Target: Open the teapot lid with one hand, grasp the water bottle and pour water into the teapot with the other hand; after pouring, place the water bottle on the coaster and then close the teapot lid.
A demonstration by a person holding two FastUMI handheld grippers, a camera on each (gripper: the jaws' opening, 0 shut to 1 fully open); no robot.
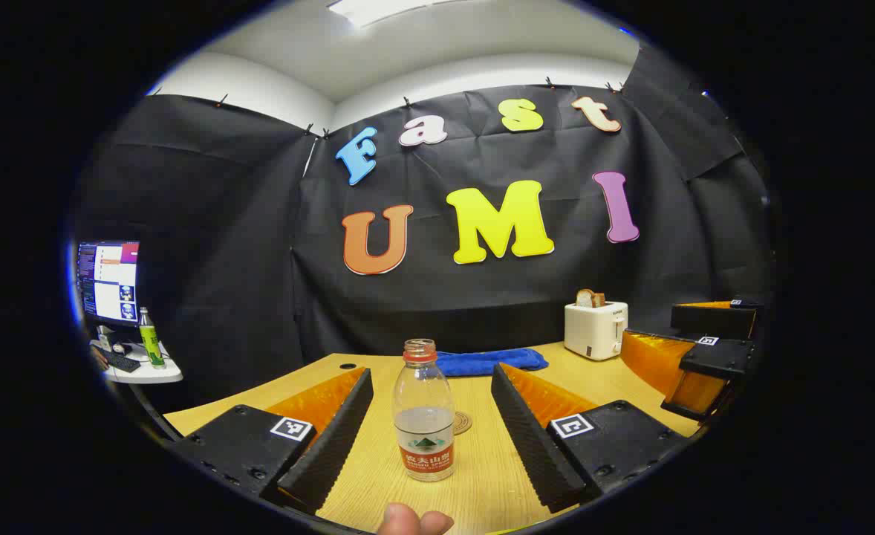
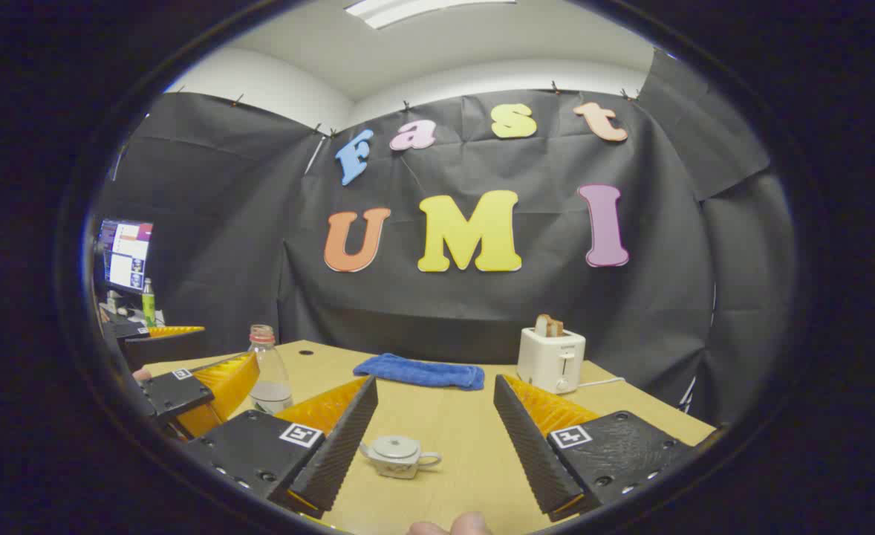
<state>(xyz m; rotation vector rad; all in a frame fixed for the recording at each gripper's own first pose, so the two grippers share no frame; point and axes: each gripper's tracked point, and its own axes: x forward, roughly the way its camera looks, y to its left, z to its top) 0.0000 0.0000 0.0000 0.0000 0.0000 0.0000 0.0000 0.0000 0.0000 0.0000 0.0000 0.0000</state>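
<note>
- Clear plastic, with a red label and an uncapped neck, the water bottle (image 1: 424, 412) stands upright on the wooden table (image 1: 482, 483) at 12 o'clock from our left gripper (image 1: 431, 423), about a third full.
- Our left gripper's fingers (image 1: 330, 438) are spread wide, one at 10 o'clock and one at 2 o'clock of the bottle, neither touching it.
- Just behind the bottle, at its 1 o'clock, lies the round coaster (image 1: 462, 423), partly hidden by it.
- In the right gripper view, the small pale teapot (image 2: 399, 455) sits on the table with its lid (image 2: 395, 446) on, at 12 o'clock from our right gripper (image 2: 435, 438), nearer the left finger.
- Our right gripper is also wide open, clear of the teapot.
- Farther back, at 12 o'clock, a blue cloth (image 2: 419, 371) lies flat, and a white toaster (image 2: 553, 360) with bread in it stands at 1 o'clock.
- At 3 o'clock in the left gripper view we see the right gripper apart from the bottle; the right gripper view shows the left gripper at 9 o'clock with the bottle.
</note>
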